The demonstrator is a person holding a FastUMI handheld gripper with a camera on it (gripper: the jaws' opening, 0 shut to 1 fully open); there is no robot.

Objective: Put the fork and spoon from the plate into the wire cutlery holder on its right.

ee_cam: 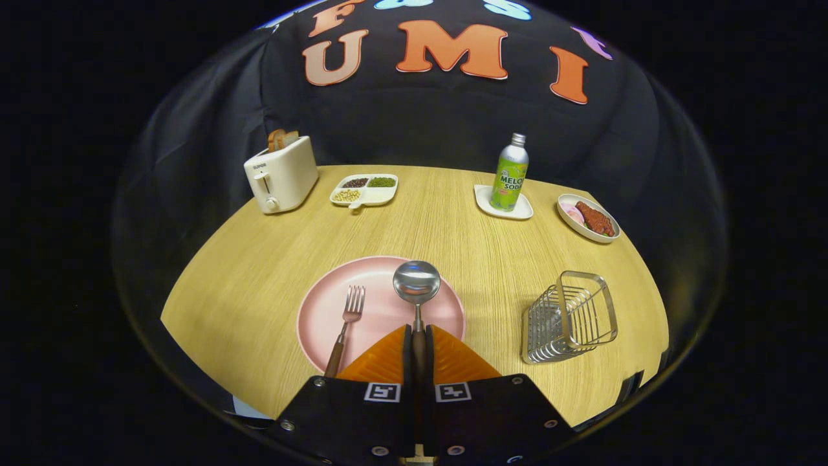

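My hand-held gripper (418, 336) is clamped on the spoon (417, 285) by its stiff wooden handle; the steel bowl looks top-heavy and slippery, wire cutlery holder (569, 317) at three o'clock.

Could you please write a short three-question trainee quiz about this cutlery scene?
1. True or false: the gripper is shut on the spoon.
2. Where does the fork lie? A) on the pink plate B) in the wire cutlery holder C) beside the toaster
3. Fill in: the soda bottle stands on a small white ____.

Key: 1 true, both fingers press its handle; 2 A, left of the spoon; 3 tray.
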